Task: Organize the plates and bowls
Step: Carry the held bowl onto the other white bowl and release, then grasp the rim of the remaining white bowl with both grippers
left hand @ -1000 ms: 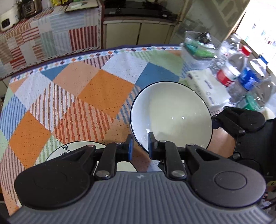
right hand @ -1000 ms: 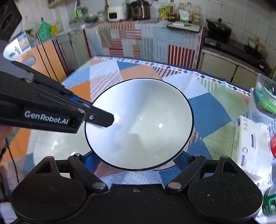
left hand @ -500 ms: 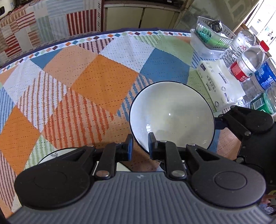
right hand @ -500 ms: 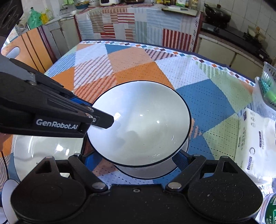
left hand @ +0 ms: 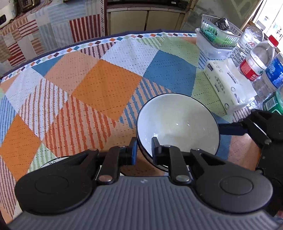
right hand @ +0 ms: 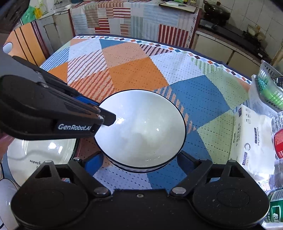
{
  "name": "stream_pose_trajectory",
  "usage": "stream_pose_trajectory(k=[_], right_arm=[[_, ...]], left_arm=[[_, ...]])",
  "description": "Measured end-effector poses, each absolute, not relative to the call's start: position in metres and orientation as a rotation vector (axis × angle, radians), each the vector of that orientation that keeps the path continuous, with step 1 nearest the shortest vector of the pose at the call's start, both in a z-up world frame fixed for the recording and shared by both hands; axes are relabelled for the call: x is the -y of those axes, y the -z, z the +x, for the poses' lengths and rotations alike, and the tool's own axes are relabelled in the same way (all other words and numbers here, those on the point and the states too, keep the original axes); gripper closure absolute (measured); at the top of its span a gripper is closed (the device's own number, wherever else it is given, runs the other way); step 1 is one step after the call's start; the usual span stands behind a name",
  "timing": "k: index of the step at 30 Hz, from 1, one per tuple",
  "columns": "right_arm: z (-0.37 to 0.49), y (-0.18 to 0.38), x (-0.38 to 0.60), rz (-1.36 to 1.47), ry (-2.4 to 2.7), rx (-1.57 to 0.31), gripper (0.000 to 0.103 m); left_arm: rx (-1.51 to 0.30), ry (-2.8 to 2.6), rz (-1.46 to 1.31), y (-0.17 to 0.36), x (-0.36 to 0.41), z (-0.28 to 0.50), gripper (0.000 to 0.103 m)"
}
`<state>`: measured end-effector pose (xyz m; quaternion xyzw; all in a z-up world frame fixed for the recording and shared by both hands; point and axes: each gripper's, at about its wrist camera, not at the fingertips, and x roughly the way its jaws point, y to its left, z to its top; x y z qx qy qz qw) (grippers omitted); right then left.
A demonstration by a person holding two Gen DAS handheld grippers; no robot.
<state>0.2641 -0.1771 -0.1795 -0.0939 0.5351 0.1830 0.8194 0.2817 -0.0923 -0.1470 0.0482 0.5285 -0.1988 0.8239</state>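
Home kitchen: stove [right hand: 230,30], rice cooker [left hand: 26,3].

Bowl [right hand: 141,129] right of plate [right hand: 40,155]

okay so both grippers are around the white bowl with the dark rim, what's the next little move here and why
Probably carry the white bowl toward the plate at the left and lower it there. The left gripper pinches its rim, one finger inside and one outside, while the right gripper has its fingers spread on either side of the bowl's base. The bowl looks raised off the tablecloth, so it seems mid-carry.
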Motion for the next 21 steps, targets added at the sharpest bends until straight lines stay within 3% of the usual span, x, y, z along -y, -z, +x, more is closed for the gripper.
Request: stream_pose_trajectory(k=[9,21], right_arm=[[0.232,0.157,0.187,-0.128,-0.359,-1.080,0.010],[0.154,0.094,0.180,0.047,-0.322,-0.989,0.010]], left_arm=[[-1.061,0.411,0.042,0.098,0.071,0.264,0.083],[-1.091,0.474,0.114,0.026,0.024,0.184,0.080]])
